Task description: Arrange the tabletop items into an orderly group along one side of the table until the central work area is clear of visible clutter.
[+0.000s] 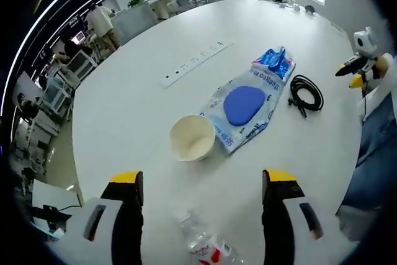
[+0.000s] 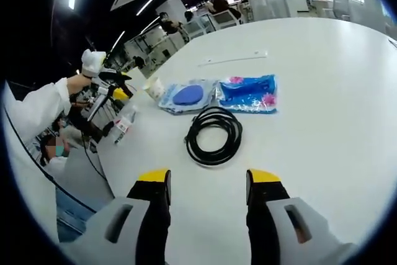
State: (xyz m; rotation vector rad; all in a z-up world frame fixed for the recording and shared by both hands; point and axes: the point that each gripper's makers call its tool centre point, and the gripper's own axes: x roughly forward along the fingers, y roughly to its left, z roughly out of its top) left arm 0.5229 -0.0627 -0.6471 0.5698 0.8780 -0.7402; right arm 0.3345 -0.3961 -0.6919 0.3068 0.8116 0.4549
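Two sets of tongs hung wide and empty over the white desk (image 1: 124, 103). In the left gripper view, the left tongs (image 1: 203, 181) pointed at a paper cup (image 1: 192, 137), with a clear bottle (image 1: 201, 243) lying between the jaws at 6 o'clock. A blue-disc bag (image 1: 242, 113) touched the cup at its 2 o'clock; a blue packet (image 1: 274, 63) lay beyond it. In the right gripper view, the right tongs (image 2: 208, 181) faced a coiled black cable (image 2: 214, 134) at 12 o'clock.
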